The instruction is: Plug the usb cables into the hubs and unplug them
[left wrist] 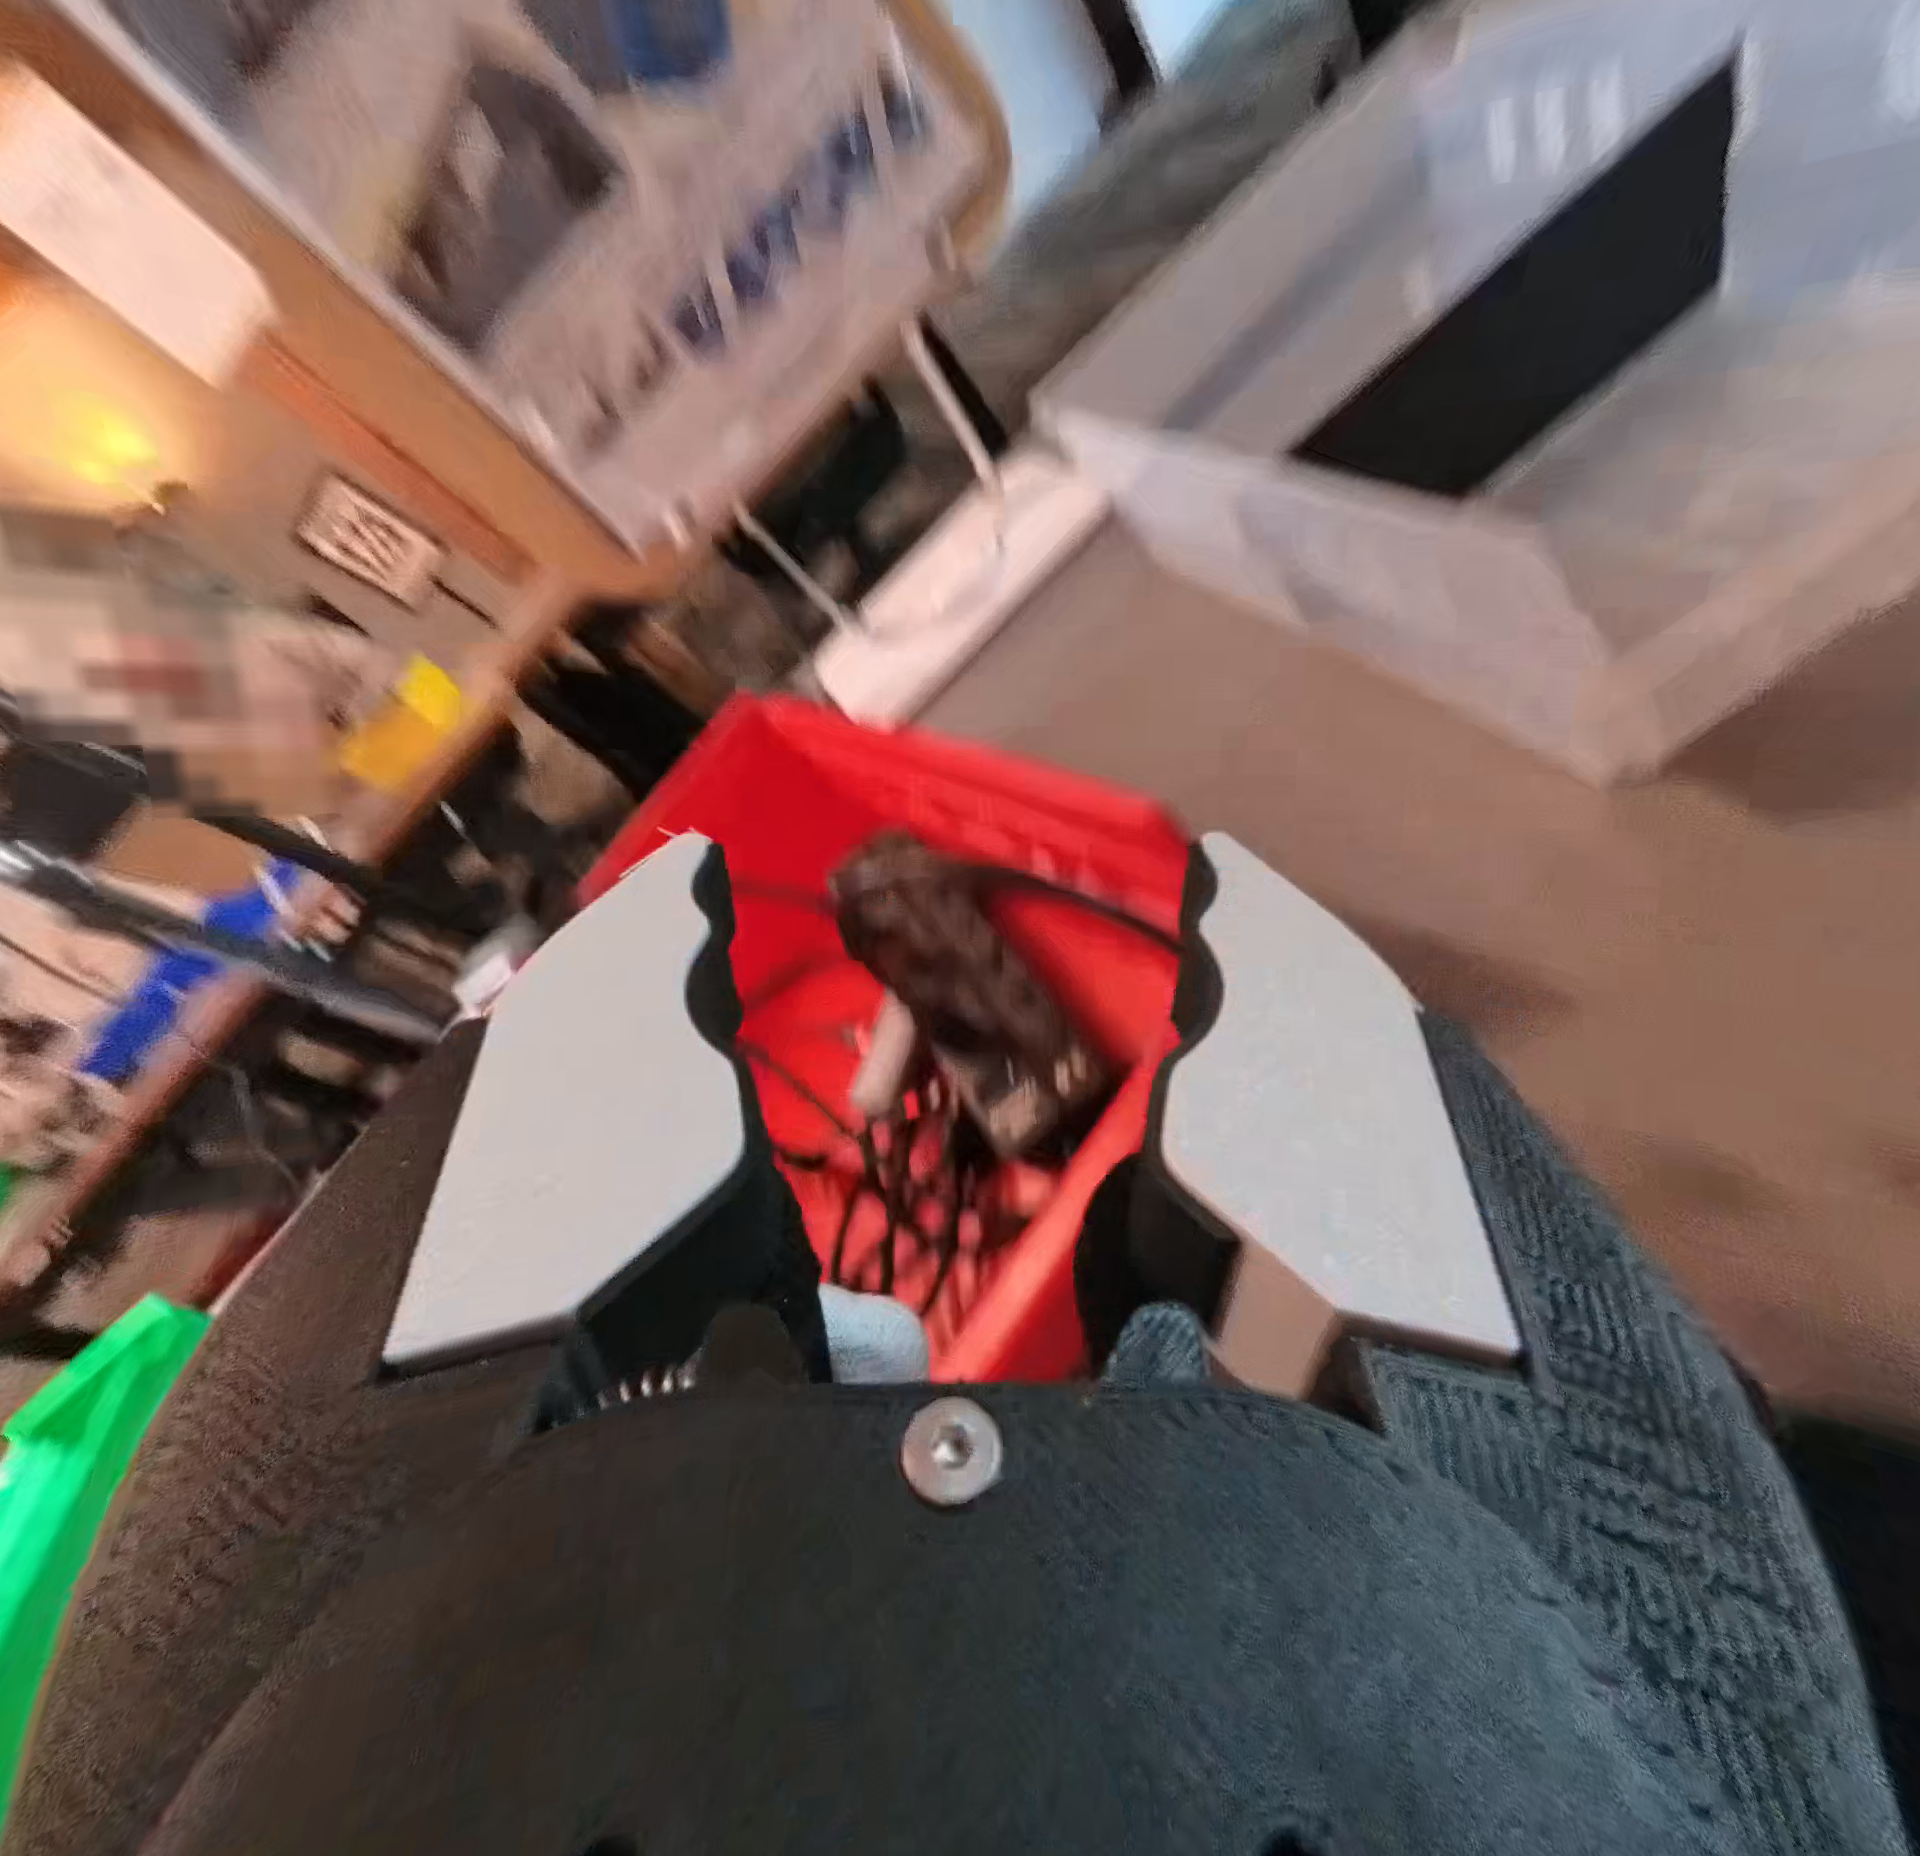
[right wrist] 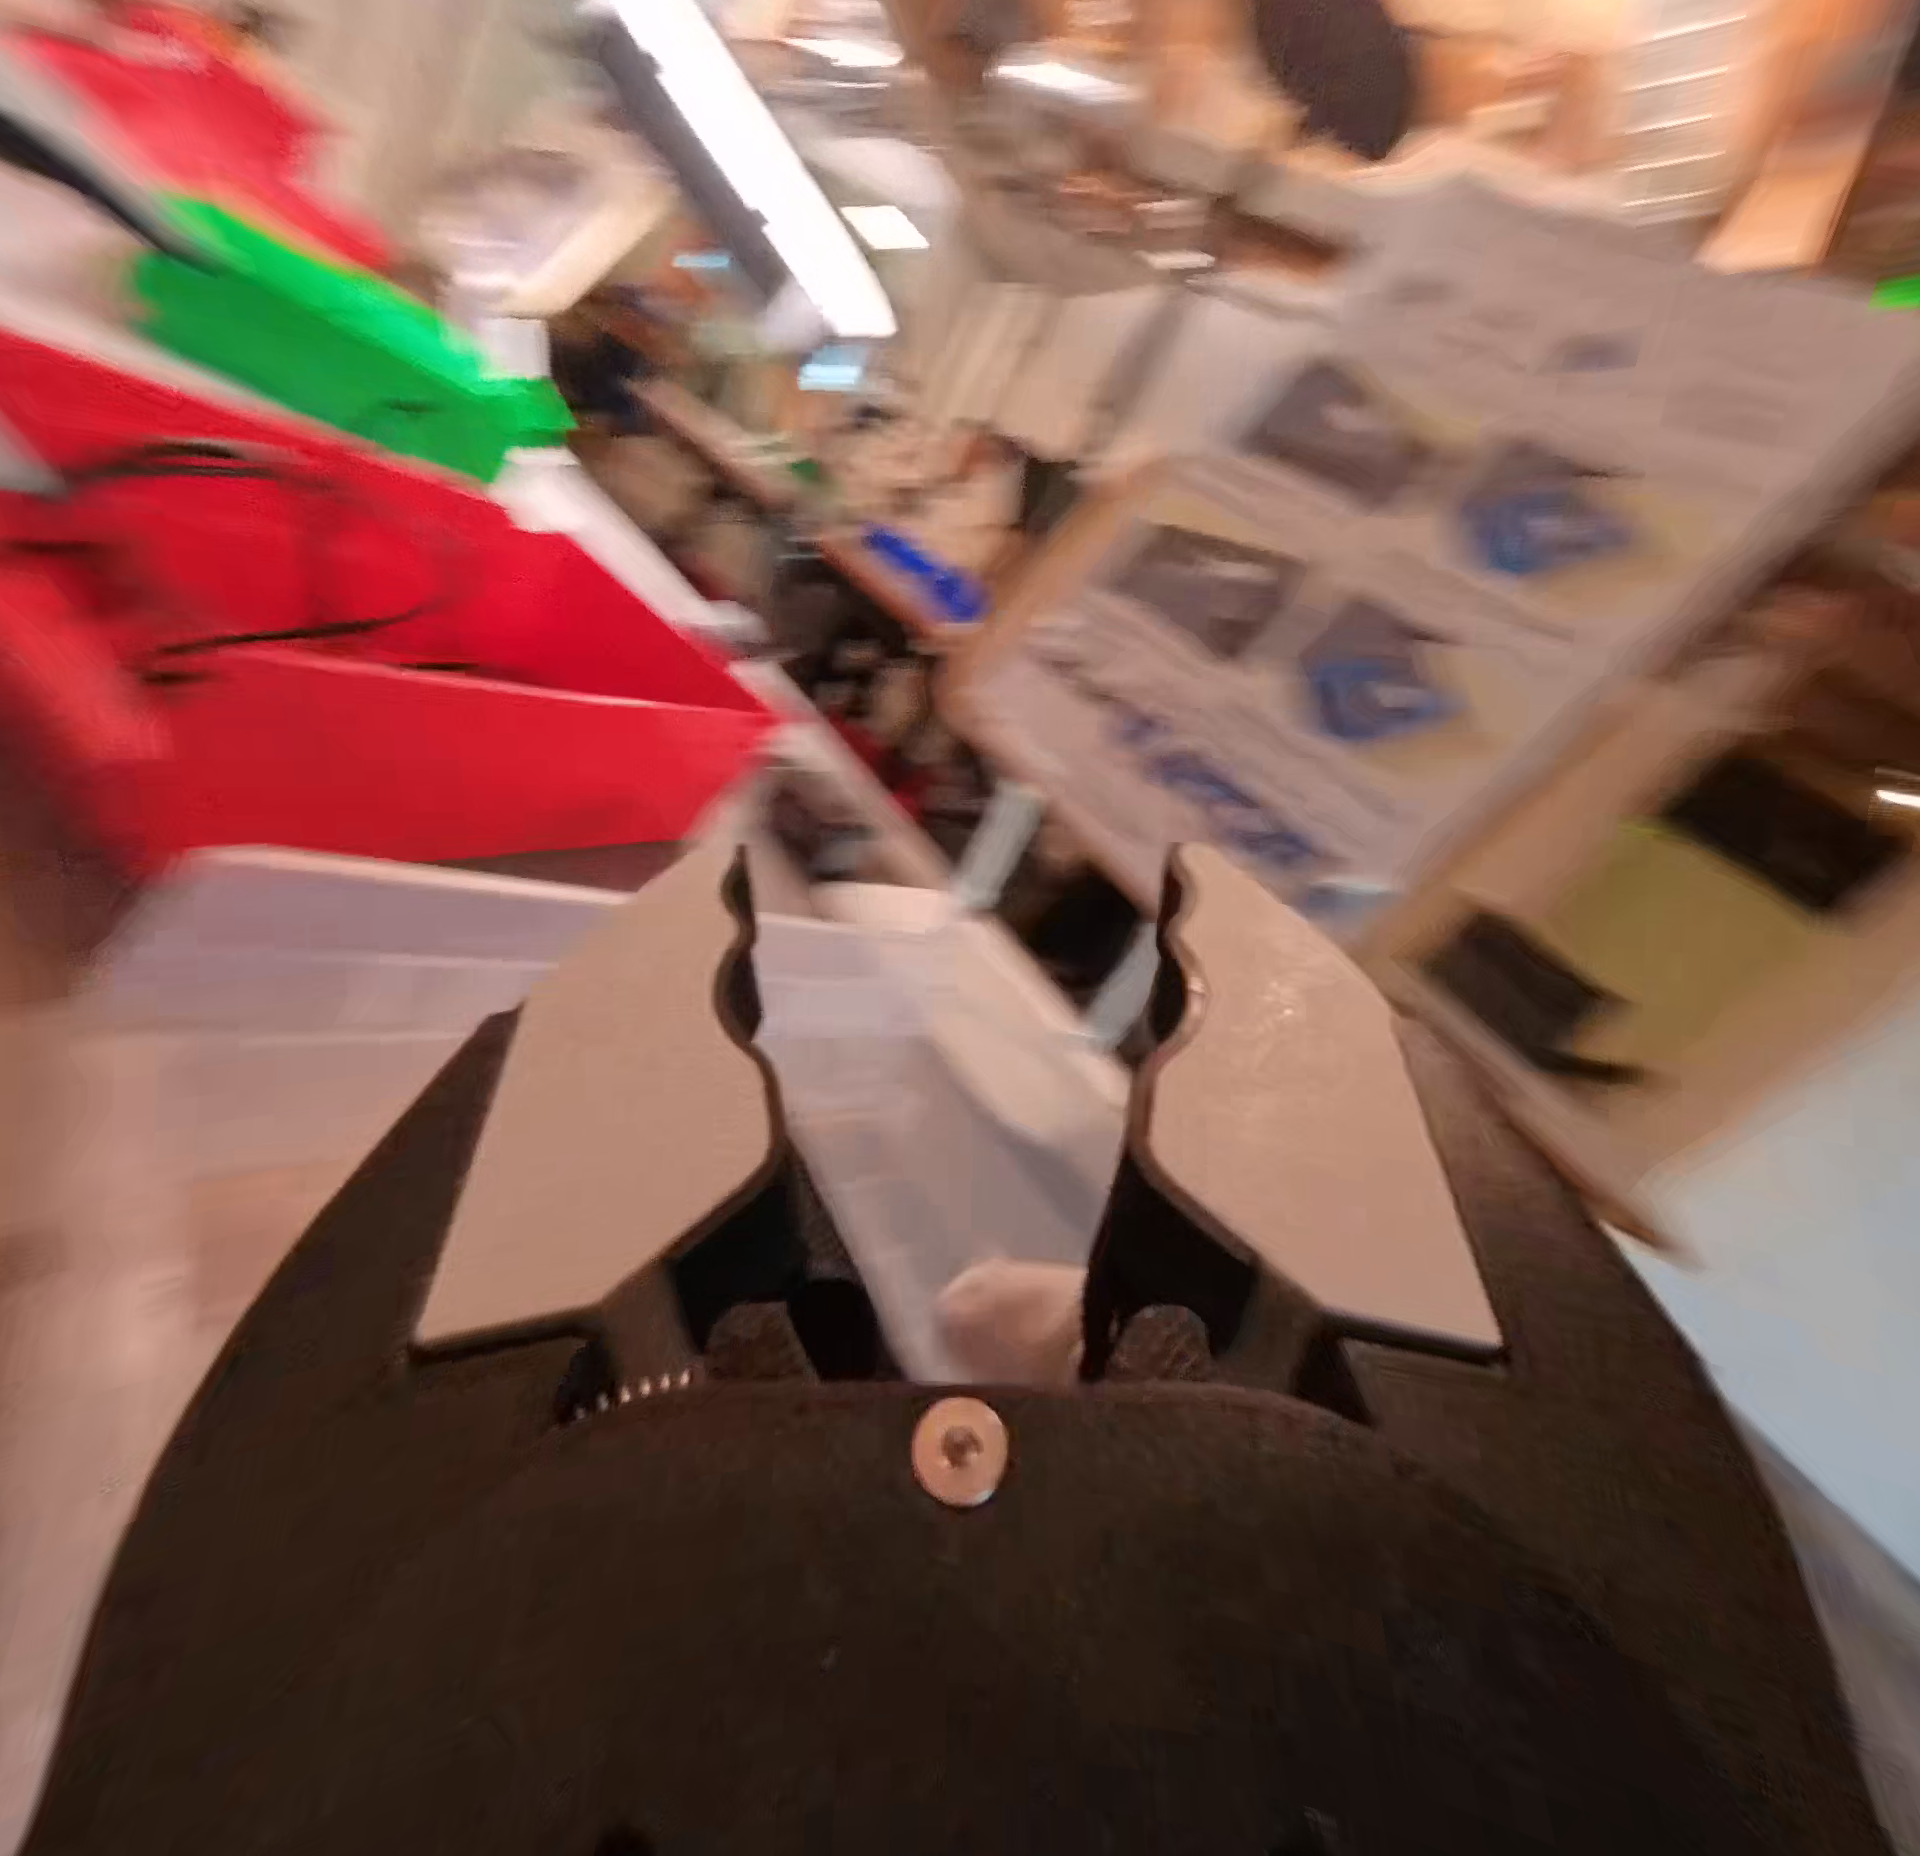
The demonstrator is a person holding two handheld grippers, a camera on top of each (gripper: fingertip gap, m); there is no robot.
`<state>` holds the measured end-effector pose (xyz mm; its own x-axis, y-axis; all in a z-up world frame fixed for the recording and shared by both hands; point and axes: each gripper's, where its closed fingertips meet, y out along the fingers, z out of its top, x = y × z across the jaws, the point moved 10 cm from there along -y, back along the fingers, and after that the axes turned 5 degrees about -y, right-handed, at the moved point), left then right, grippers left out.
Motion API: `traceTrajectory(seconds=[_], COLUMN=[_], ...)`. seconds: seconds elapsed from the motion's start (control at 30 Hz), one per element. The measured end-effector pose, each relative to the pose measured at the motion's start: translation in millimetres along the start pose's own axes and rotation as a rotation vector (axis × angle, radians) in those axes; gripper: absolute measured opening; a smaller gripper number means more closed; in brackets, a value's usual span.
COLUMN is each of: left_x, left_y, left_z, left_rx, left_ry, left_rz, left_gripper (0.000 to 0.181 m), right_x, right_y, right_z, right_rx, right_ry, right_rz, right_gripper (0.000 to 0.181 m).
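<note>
Red bin (left wrist: pixel 831 767) holds the tangled black usb cables (left wrist: pixel 904 1172) and a dark hub (left wrist: pixel 956 975), framed by the left gripper (left wrist: pixel 956 892), jaws wide and empty, seemingly lined up to reach in. Right gripper (right wrist: pixel 956 892), jaws likewise wide and empty, points past a clear tub (right wrist: pixel 914 1027).

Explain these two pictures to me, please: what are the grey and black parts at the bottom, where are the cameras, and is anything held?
Each picture comes from a camera mounted on a hand-held tool, looking forward along its two grey fingers. A person carries one tool in each hand. The left gripper is open and empty; ahead of it sits a red bin holding black cables and a dark device, perhaps a hub, too blurred to be sure. The right gripper is also open and empty, above a clear plastic box. The same red bin shows at its left. Both pictures are blurred by motion.
</note>
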<state>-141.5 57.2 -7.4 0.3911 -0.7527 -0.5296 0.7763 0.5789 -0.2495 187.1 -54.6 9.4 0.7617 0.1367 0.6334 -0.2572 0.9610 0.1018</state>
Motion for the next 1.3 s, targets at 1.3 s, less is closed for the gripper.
traceTrajectory(seconds=[1.3], left_x=[-78.3], left_y=[-58.3], left_z=[-152.5], left_rx=[-0.705], left_ry=[-0.206], left_rz=[-0.365], left_gripper=[0.033], right_x=[-10.2], right_y=[-130.4], right_z=[-99.6], right_rx=[-1.322], right_ry=[0.670], right_rz=[0.452], right_gripper=[0.026])
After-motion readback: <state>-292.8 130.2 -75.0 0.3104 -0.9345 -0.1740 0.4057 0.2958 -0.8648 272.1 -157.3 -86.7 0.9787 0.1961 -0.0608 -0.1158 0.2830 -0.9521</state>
